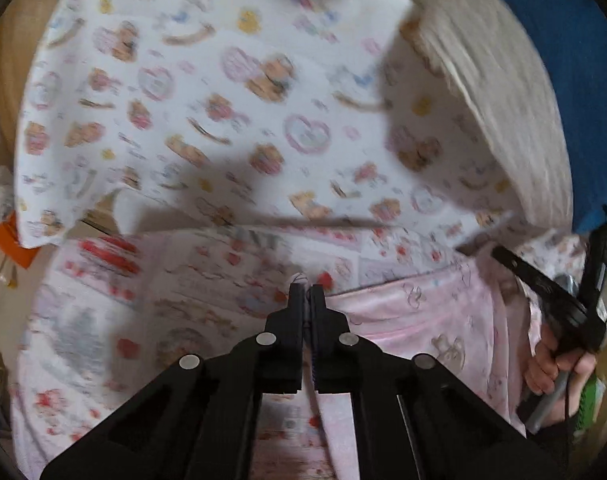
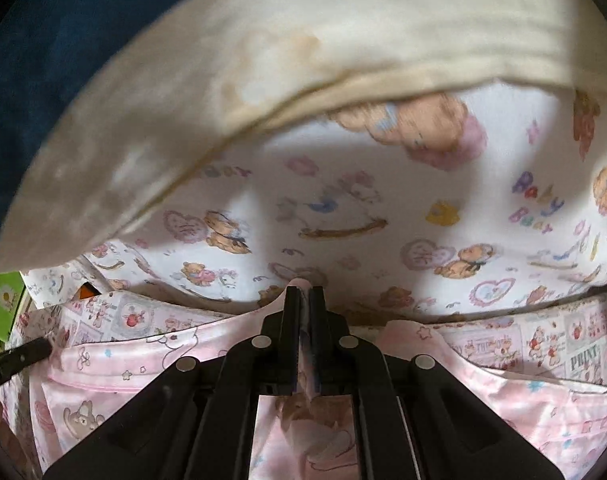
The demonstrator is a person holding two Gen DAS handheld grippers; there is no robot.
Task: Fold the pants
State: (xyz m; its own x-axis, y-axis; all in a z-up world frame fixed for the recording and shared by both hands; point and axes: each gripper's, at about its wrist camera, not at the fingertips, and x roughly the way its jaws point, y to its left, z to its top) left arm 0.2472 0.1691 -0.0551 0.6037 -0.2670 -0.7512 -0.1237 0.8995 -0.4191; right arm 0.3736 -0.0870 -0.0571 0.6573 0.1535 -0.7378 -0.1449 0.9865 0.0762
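The pants (image 1: pixel 415 320) are pale pink with small cartoon prints. They lie over a pink patchwork-print cloth (image 1: pixel 143 280). My left gripper (image 1: pixel 307 292) is shut on an edge of the pants. In the right wrist view the pants (image 2: pixel 143 364) spread across the lower part, and my right gripper (image 2: pixel 303 294) is shut on their upper edge. The right gripper (image 1: pixel 543 284) also shows at the right of the left wrist view, held by a hand. A left fingertip (image 2: pixel 23 354) shows at the left edge of the right wrist view.
A white bear-print sheet (image 1: pixel 223 100) covers the surface beyond the pants; it also shows in the right wrist view (image 2: pixel 363 200). A cream pillow (image 2: pixel 263 60) lies at the back, with dark blue fabric (image 1: pixel 563 80) behind it. A green box (image 2: pixel 3 304) sits at the left.
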